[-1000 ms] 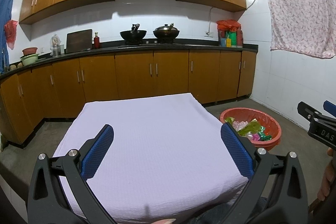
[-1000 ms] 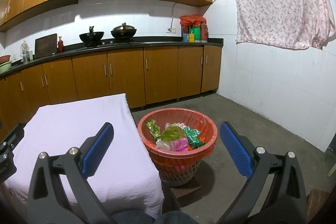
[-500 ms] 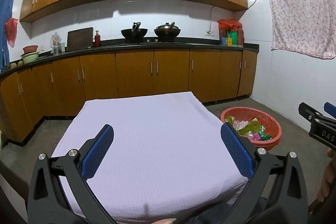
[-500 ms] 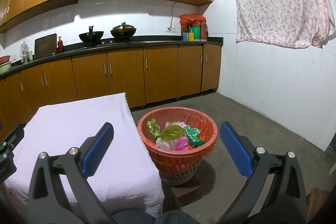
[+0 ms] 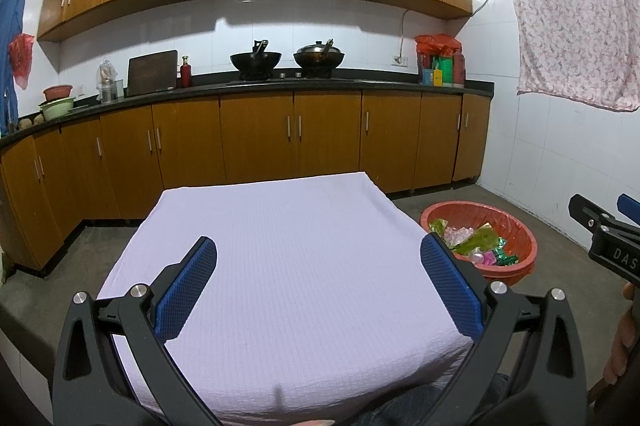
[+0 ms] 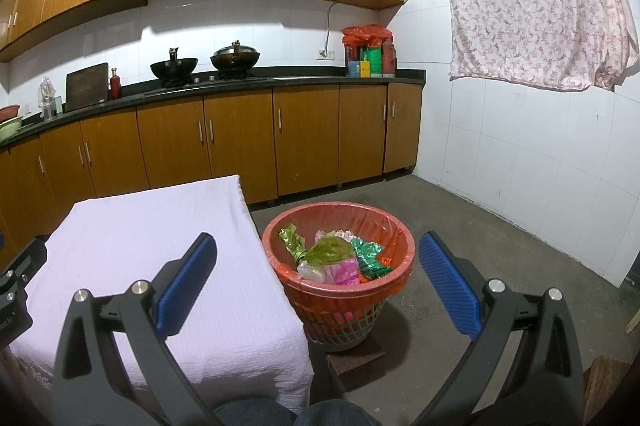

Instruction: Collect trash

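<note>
A red-lined trash basket (image 6: pixel 400 230) stands on the floor right of the table and holds crumpled wrappers (image 6: pixel 332 254), green, pink and foil. It also shows in the left wrist view (image 5: pixel 520 226). My left gripper (image 5: pixel 318 278) is open and empty, held above the near half of the lilac-covered table (image 5: pixel 280 234). My right gripper (image 6: pixel 316 276) is open and empty, held above the table's right edge and the basket. No trash shows on the table cloth (image 6: pixel 140 226).
Wooden cabinets (image 5: pixel 256 138) and a dark counter with woks run along the far wall. A white tiled wall (image 6: pixel 540 166) with a hanging floral cloth bounds the right. The basket rests on a small block on the concrete floor (image 6: pixel 460 210).
Both views have shifted very slightly; the grippers stay open and empty. Nothing else has moved.
</note>
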{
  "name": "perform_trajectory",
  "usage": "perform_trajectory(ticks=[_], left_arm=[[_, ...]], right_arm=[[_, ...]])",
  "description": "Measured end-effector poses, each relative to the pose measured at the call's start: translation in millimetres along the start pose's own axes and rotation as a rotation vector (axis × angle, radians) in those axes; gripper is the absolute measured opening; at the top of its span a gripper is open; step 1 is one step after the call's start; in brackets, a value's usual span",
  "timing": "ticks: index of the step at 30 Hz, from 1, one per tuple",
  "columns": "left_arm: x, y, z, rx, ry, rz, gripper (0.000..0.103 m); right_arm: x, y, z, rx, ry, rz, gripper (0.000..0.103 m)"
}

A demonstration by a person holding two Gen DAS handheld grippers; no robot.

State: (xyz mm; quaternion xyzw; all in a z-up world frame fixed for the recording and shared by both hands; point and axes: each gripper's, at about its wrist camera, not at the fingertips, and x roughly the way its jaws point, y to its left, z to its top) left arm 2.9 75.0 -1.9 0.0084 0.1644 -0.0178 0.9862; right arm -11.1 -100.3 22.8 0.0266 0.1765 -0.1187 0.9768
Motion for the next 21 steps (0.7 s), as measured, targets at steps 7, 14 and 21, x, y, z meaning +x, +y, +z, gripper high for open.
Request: perform_trajectory(ticks=[7,14,21], left_arm=[[0.6,0.6,-1.7,0.001,0.003,-0.002,0.101],[1.4,0.8,-2.7,0.006,0.003,0.008,0.101],[1.6,2.9,-3.8,-0.001,0.010,0.004,0.101]], right_arm=[[-0.1,-0.1,0.4,0.000,0.000,0.001,0.099],[-0.3,-0.2,0.6,0.001,0.001,0.001,0.099],[0.0,0.2,-2.7,0.004,0.001,-0.001,0.099]])
